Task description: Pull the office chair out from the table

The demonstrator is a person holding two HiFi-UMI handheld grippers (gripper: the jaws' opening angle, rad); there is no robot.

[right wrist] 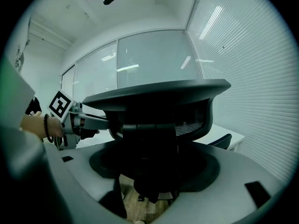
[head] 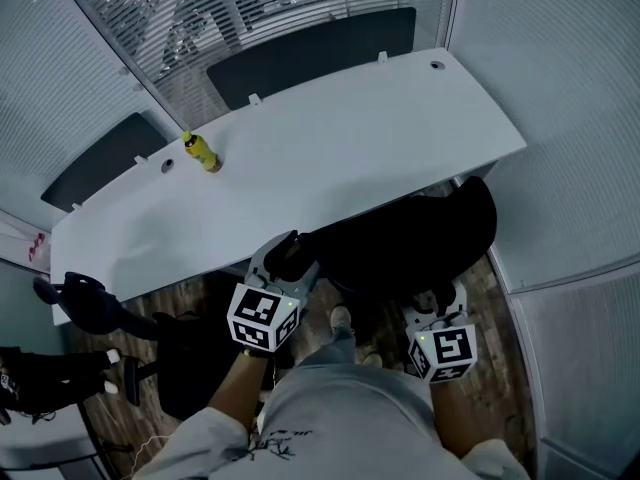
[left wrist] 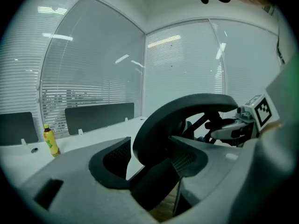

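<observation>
Left gripper (head: 288,260) and right gripper (head: 436,303) both have jaws apart, straddling the office chair (head: 420,230) backrest without clamping it. Chair sits center-right of frame, close against the table (head: 350,138) edge. Backrest runs left-right across both grippers: left at its left end, right near its spine. Pull likely goes toward frame bottom

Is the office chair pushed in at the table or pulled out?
Pushed in. In the head view the office chair has its backrest right at the near edge of the table, and its seat does not show.
</observation>
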